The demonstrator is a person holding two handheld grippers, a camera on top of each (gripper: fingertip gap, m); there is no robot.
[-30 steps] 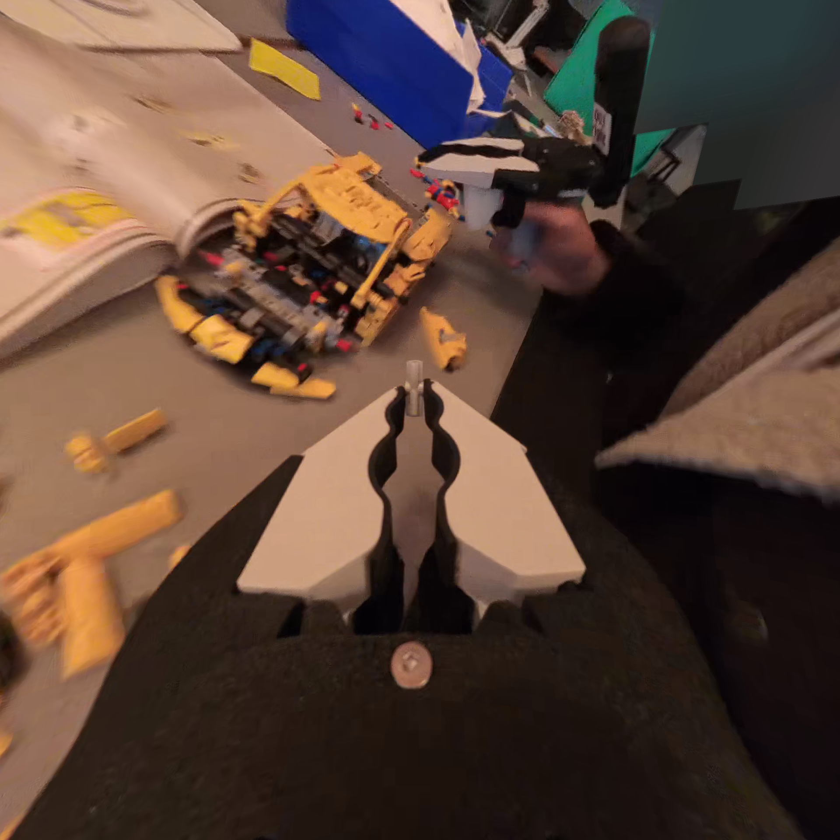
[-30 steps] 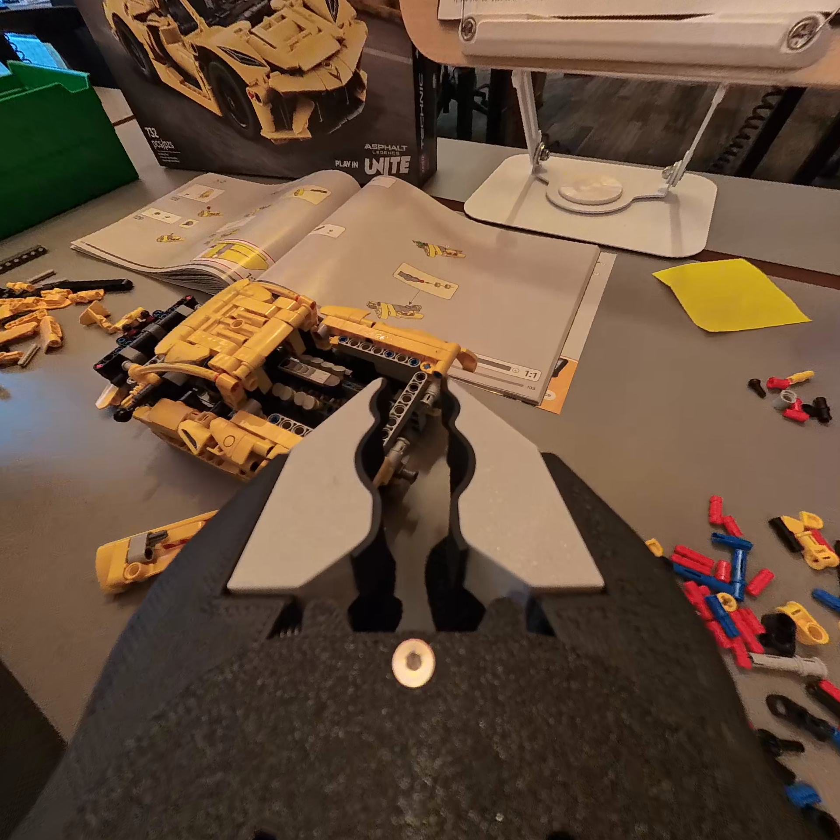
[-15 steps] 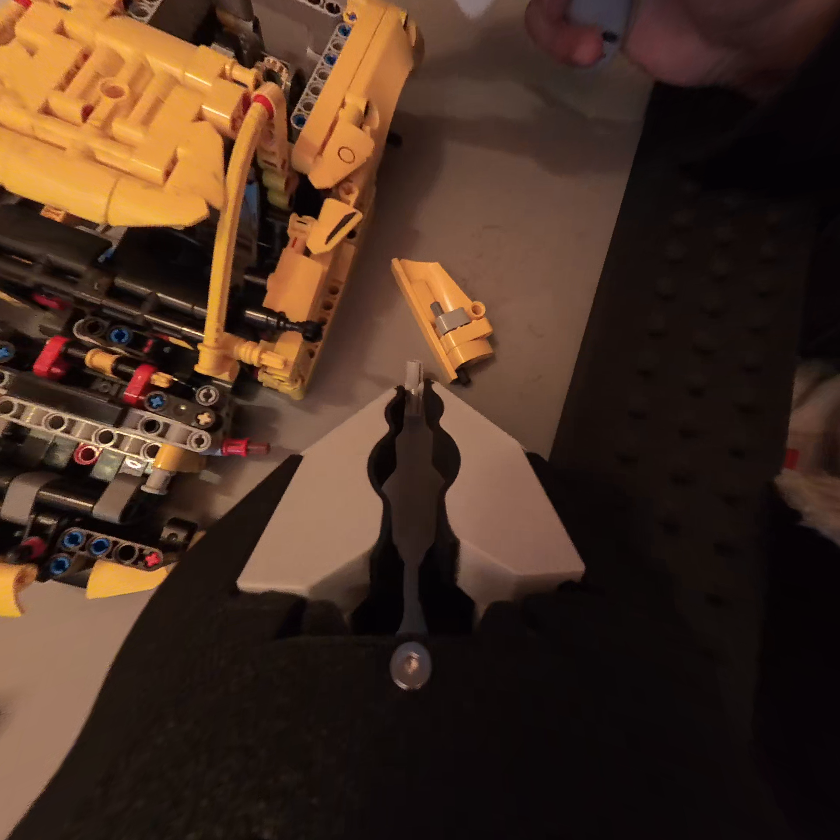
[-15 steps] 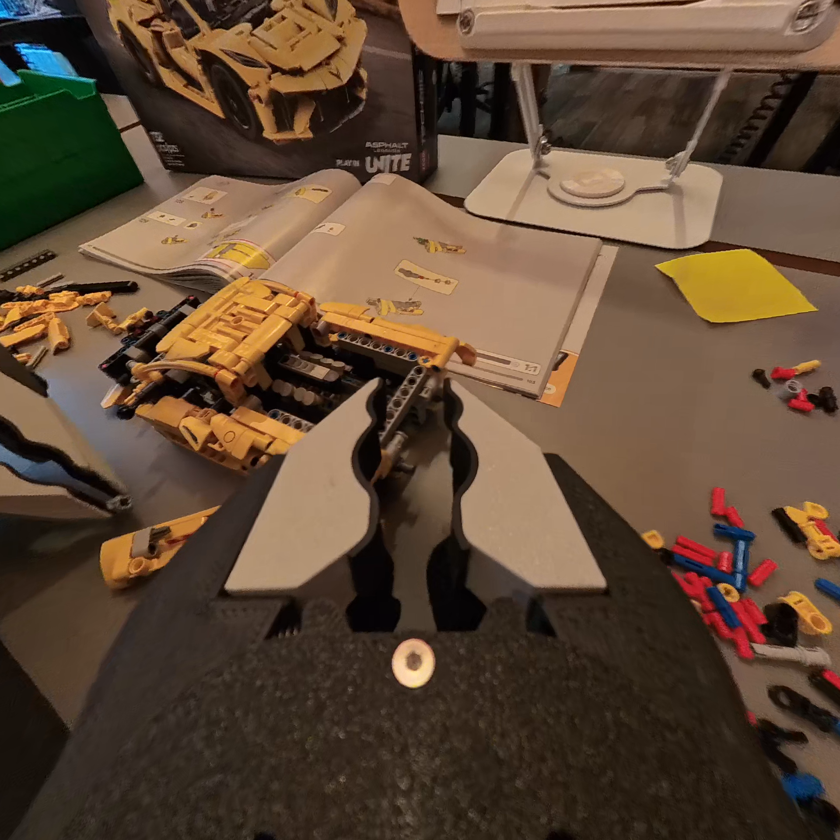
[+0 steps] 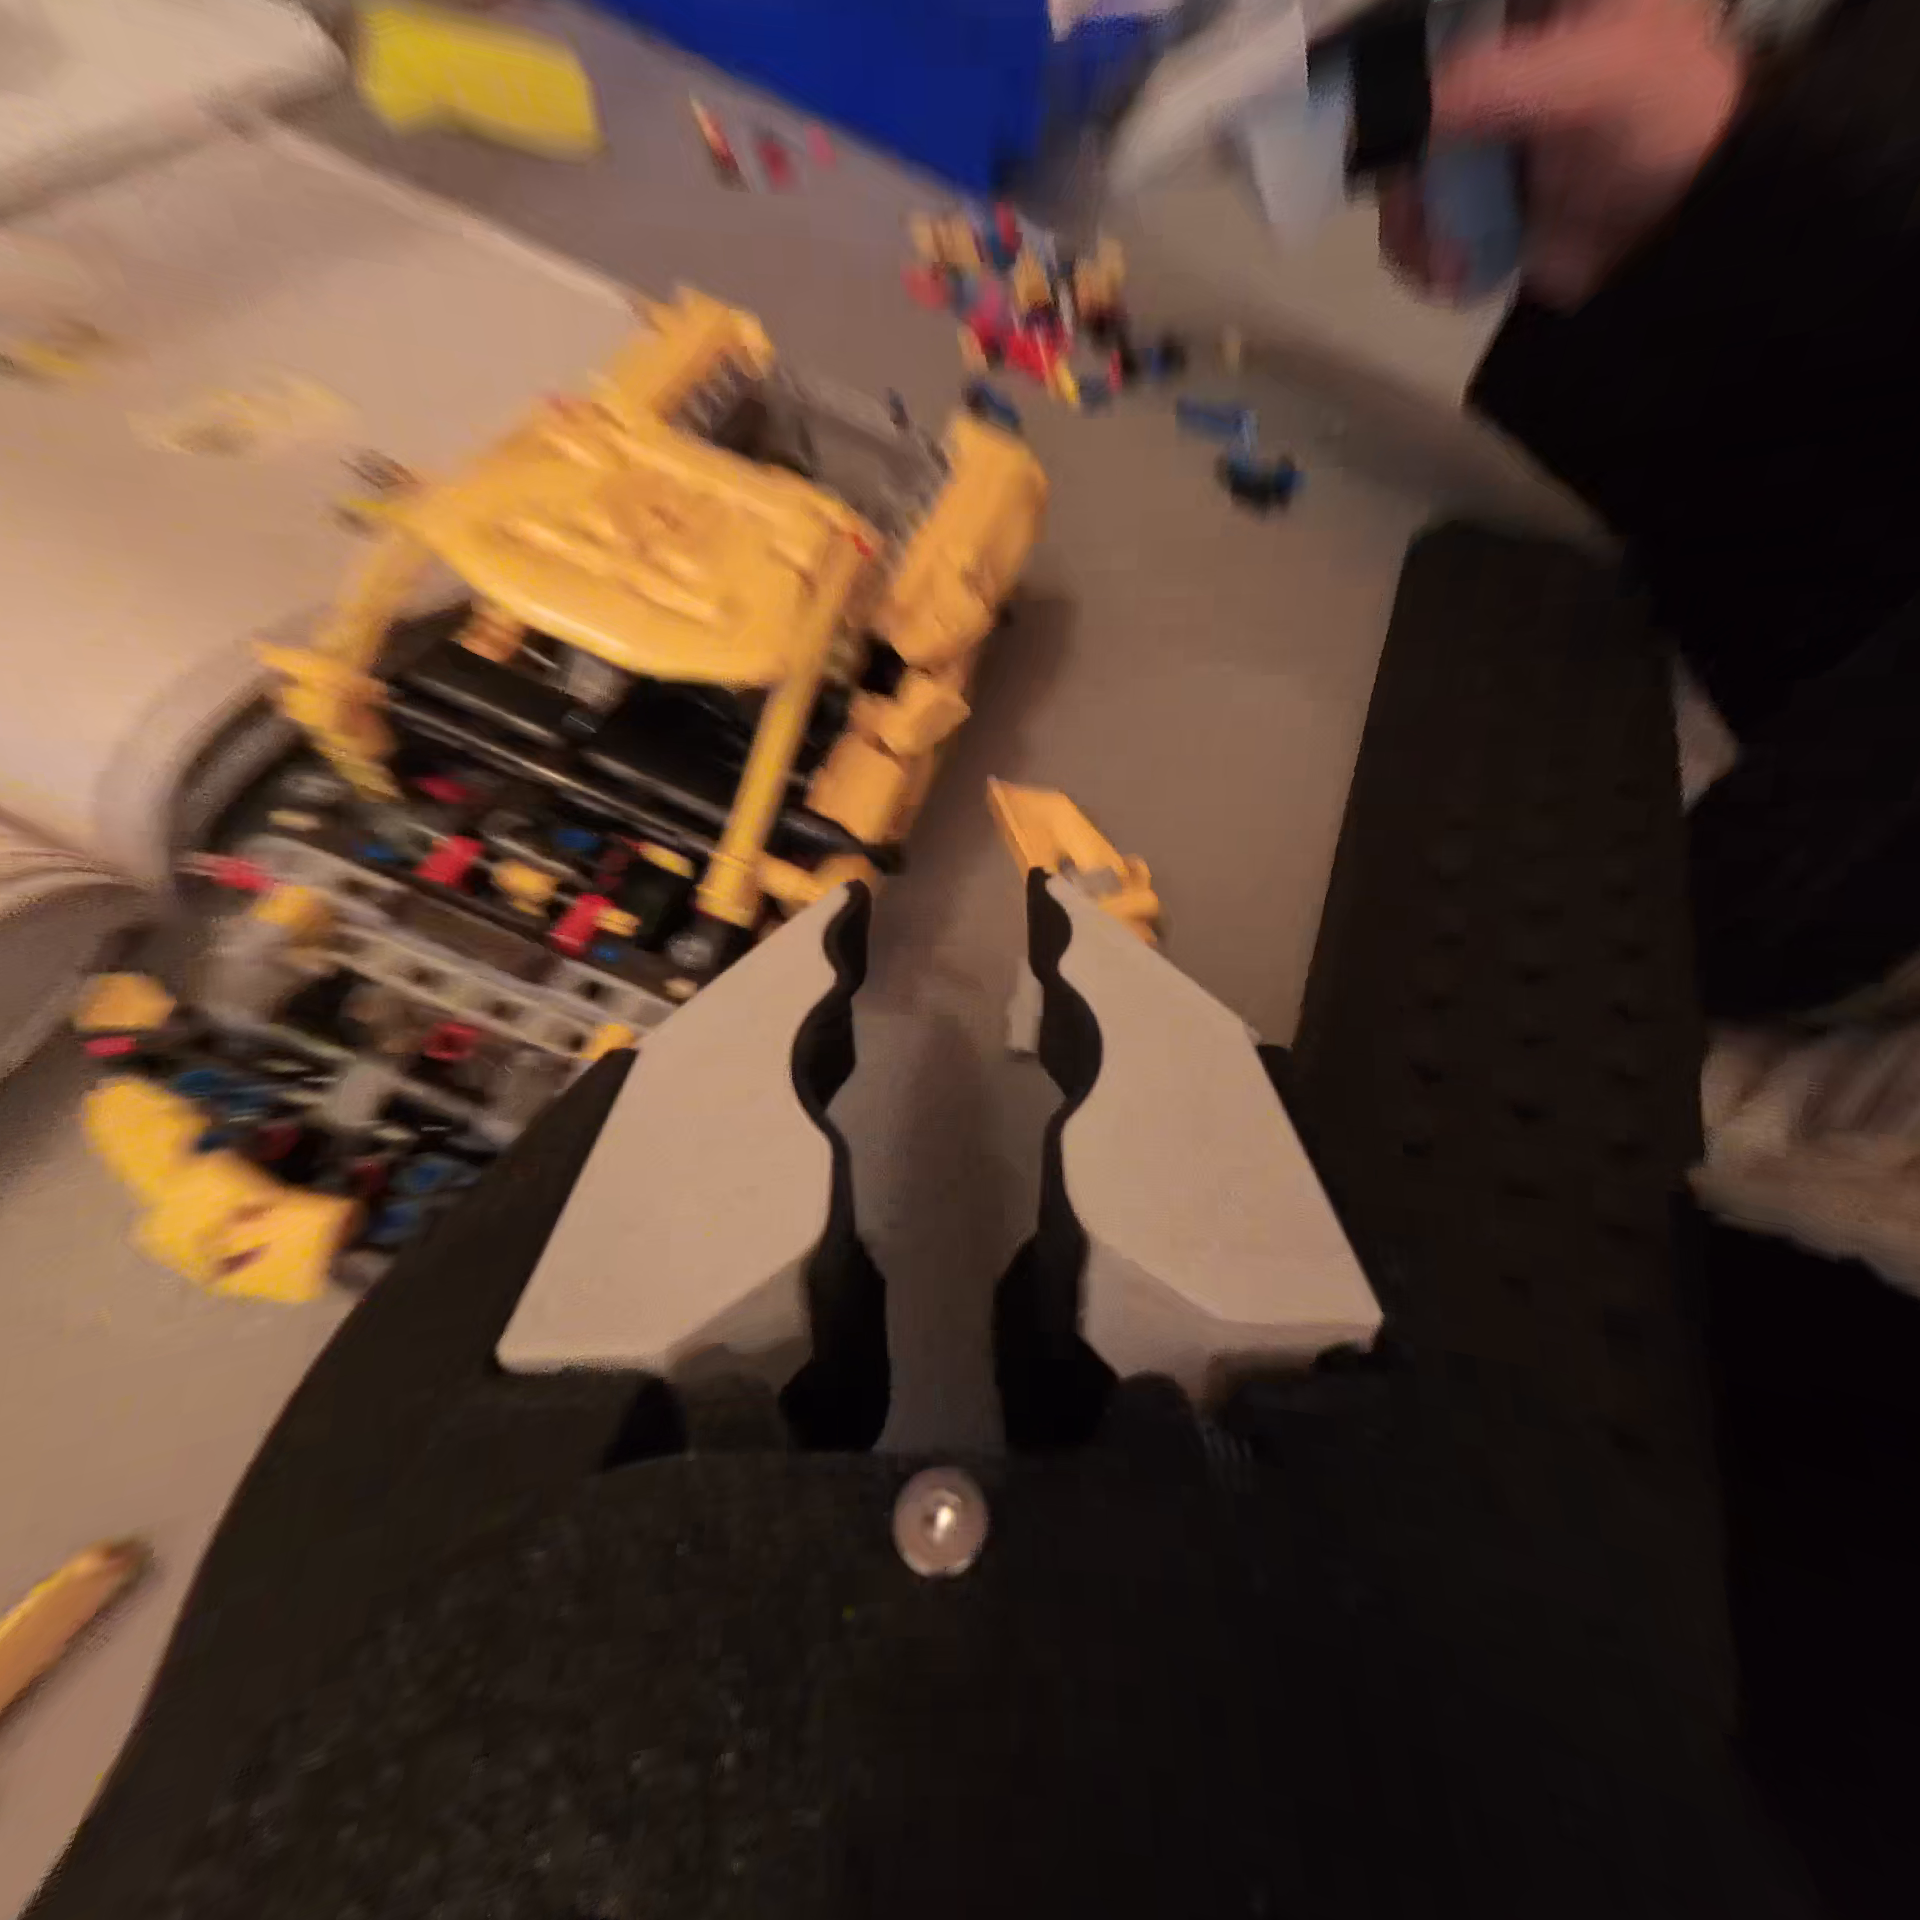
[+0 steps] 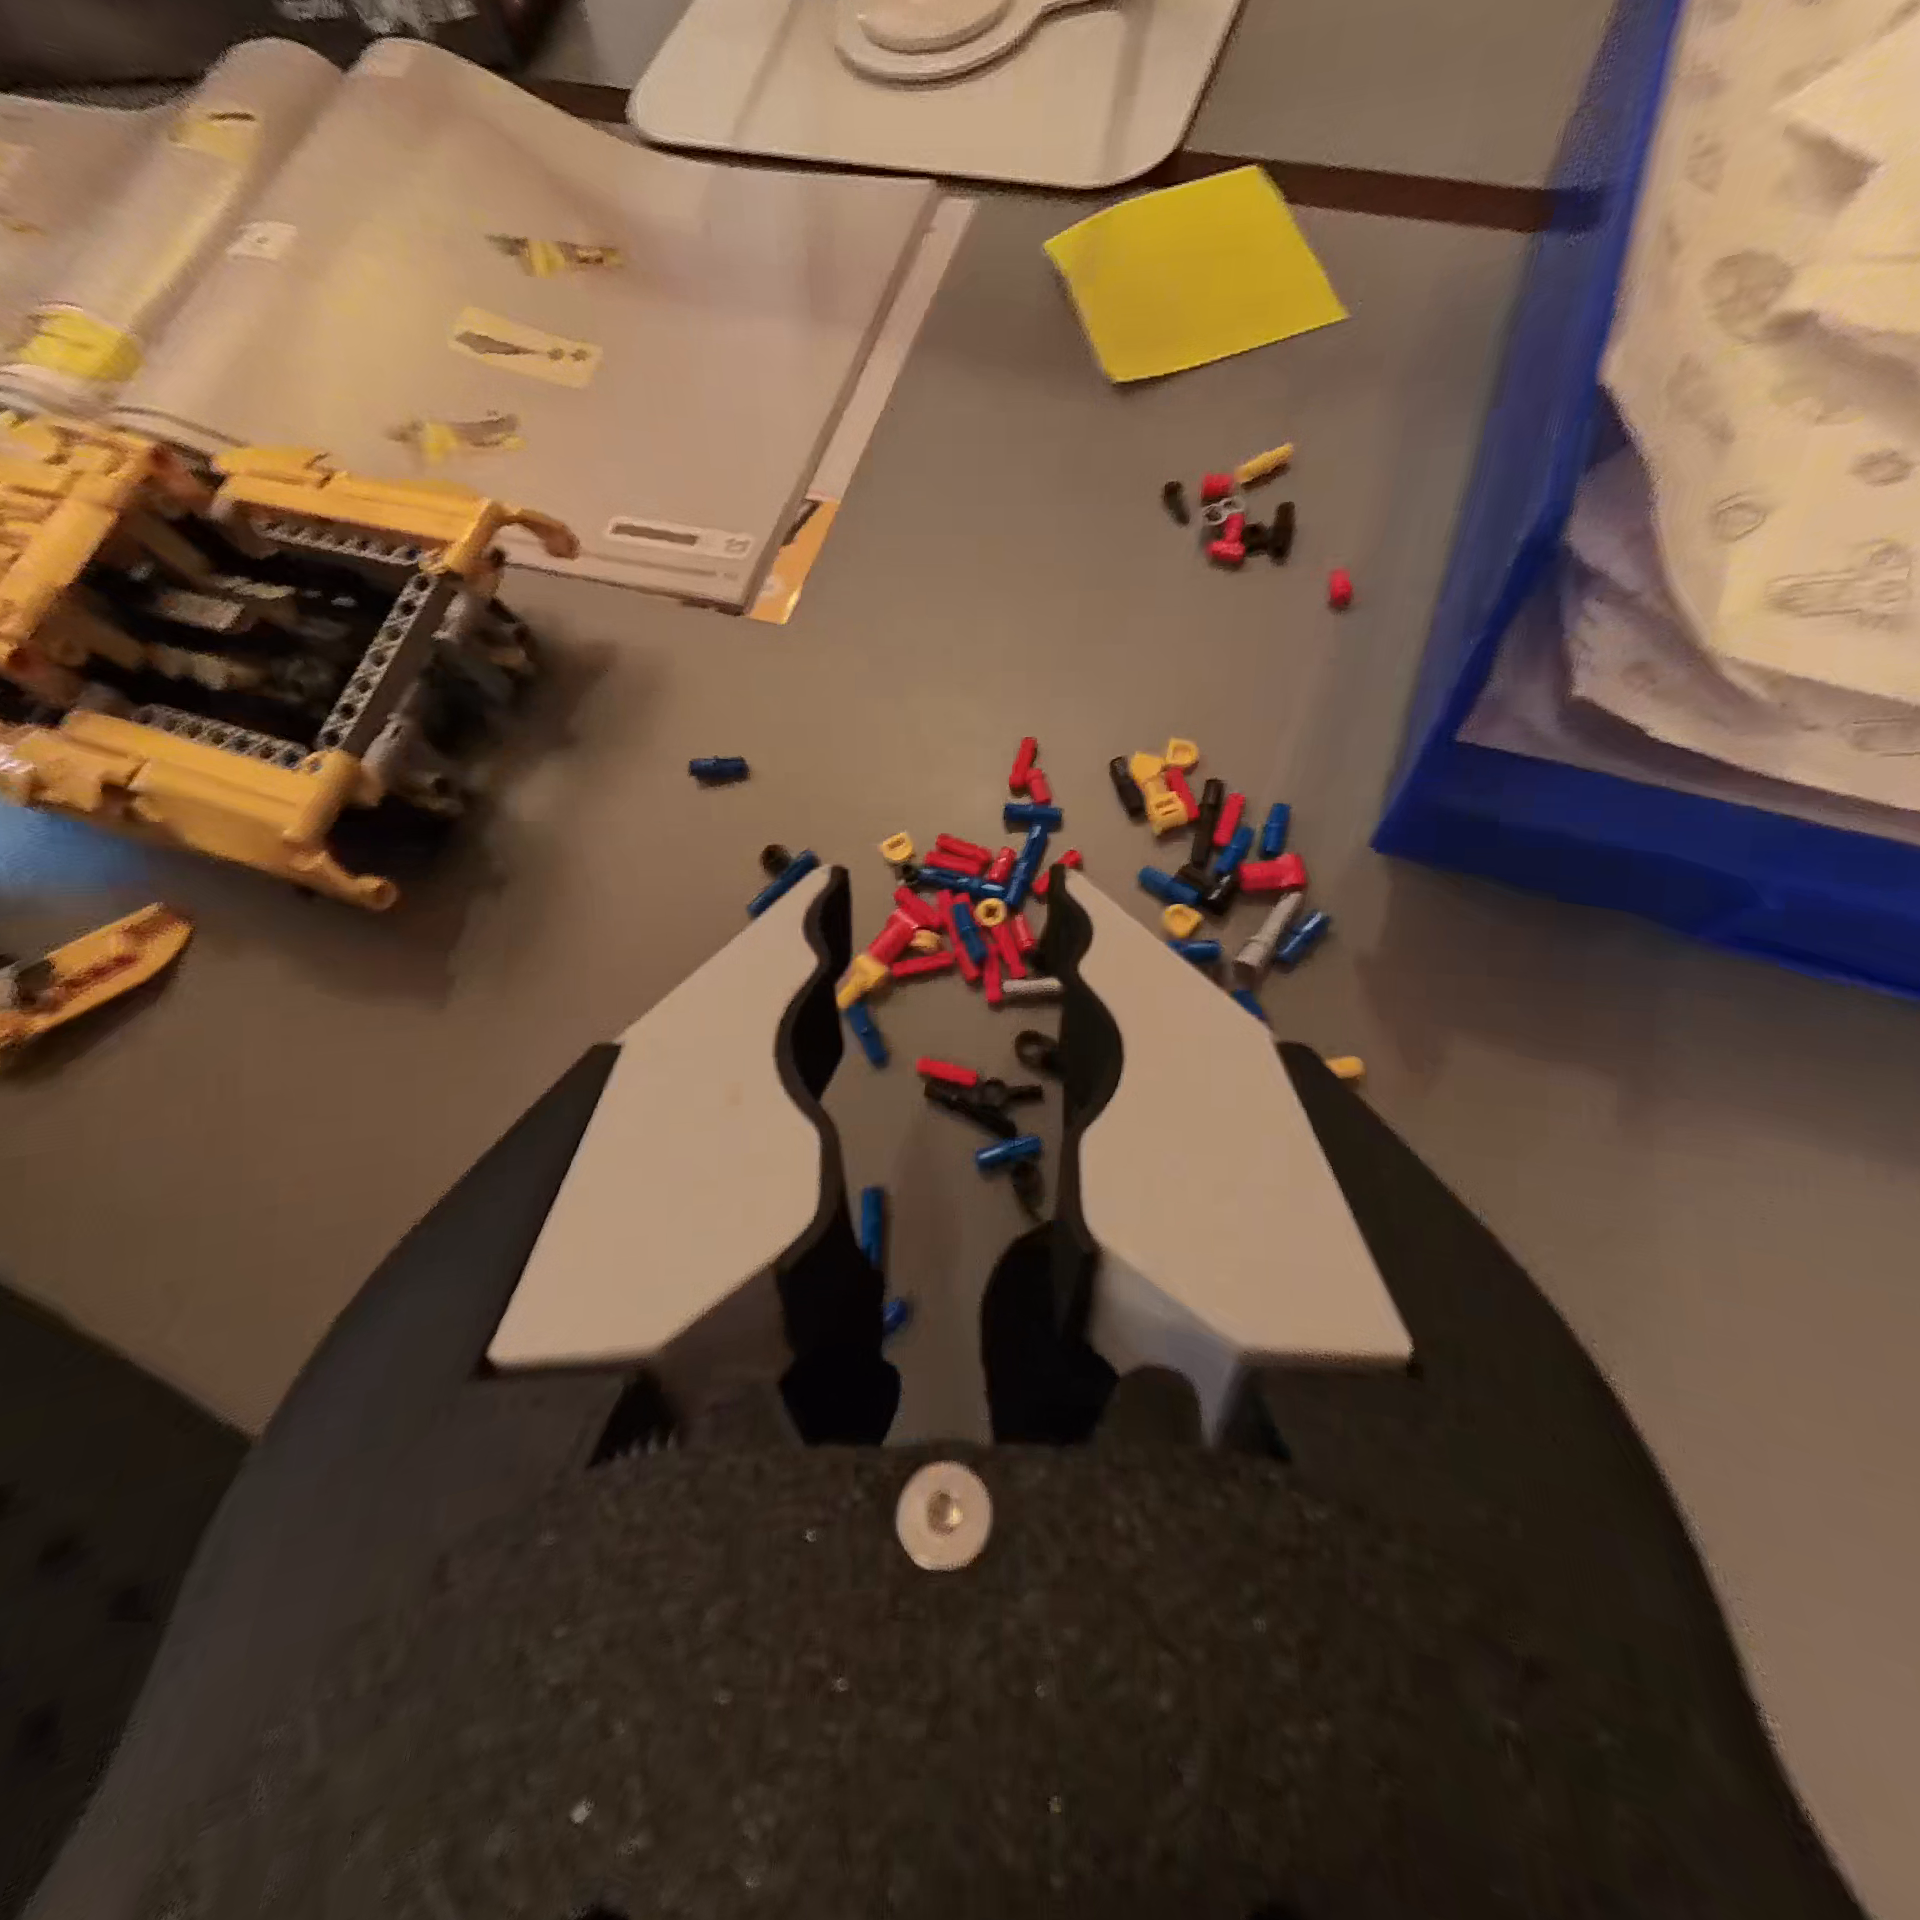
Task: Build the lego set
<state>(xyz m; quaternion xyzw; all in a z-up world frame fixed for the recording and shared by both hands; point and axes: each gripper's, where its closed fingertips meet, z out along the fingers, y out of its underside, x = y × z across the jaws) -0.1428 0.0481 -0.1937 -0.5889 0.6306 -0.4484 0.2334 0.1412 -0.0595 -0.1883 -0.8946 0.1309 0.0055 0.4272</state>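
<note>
The right gripper hangs over the pile of little pins on the grey table. Its two fingers are spread apart and hold nothing. I think it is there to pick one pin, since the pins lie right between and under its fingers. The pins are red, blue, black and yellow. There are too many to count, and a second, smaller bunch lies farther off.

The left gripper is spread wide too, with nothing in it. It points at the gap between the yellow lego car and one loose yellow panel piece. That picture is blurry, so small parts are hard to tell.

The car is half built and sits by the open instruction book, probably so the builder can look at the steps. There is one car, one book, one yellow paper square, one blue bin with paper bags inside, and one flat white stand base. A hand shows far off in the left view.
</note>
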